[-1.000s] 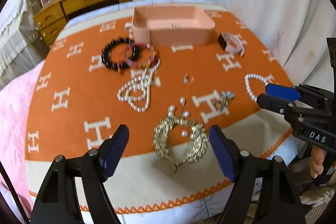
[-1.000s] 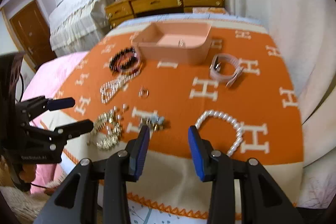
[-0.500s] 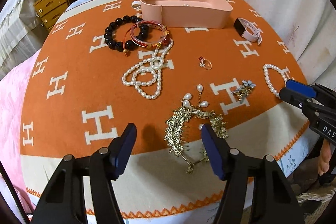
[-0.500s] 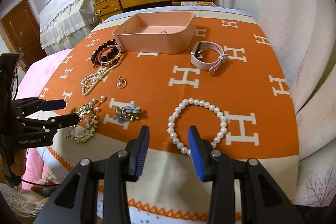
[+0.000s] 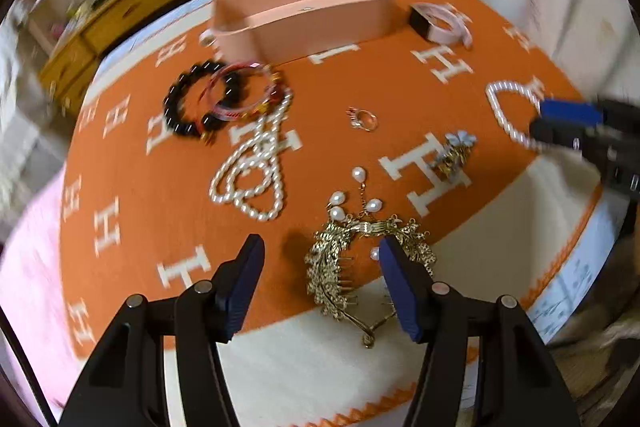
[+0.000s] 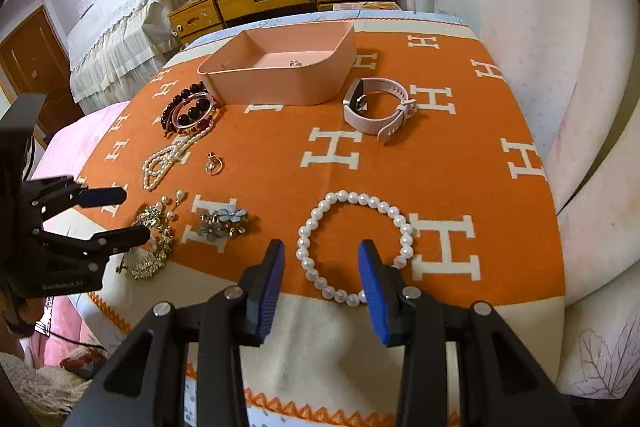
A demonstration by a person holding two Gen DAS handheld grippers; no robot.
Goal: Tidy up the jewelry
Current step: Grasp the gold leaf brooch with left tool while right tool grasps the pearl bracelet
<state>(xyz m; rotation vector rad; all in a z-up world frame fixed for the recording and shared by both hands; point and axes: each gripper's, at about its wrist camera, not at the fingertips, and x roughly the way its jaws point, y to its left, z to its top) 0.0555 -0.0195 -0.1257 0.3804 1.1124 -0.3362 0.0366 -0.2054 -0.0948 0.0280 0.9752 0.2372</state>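
Left gripper (image 5: 322,281): hovering low over the near edge of the blanket, jaws standing wide apart and holding nothing; the gold hair comb is lying between its blue pads.
Black bead bracelet (image 6: 185,106): lying at the far left of the orange blanket (image 6: 280,163), overlapped by a red bangle (image 5: 244,89), both just beside the tray's left corner.
Pearl necklace (image 5: 256,171): sprawling in loops just below the two bracelets, its top end touching them.
Gold hair comb (image 5: 352,259): resting where the orange is meeting the cream border, pearl drops pointing away from the left gripper.
Ring (image 6: 214,165): sitting alone, between the necklace and the blanket's middle.
Flower brooch (image 6: 224,221): lying just right of the comb, apart from it.
Pink tray (image 6: 280,87): standing at the far middle of the blanket, one small piece lying inside; what it is cannot be told.
Right gripper (image 6: 322,281): poised over the near side of the pearl bracelet (image 6: 354,247), jaws apart and gripping nothing, its right pad overlapping the beads.
Watch (image 6: 376,109): lying on its side just right of the tray, strap curled in a loop.
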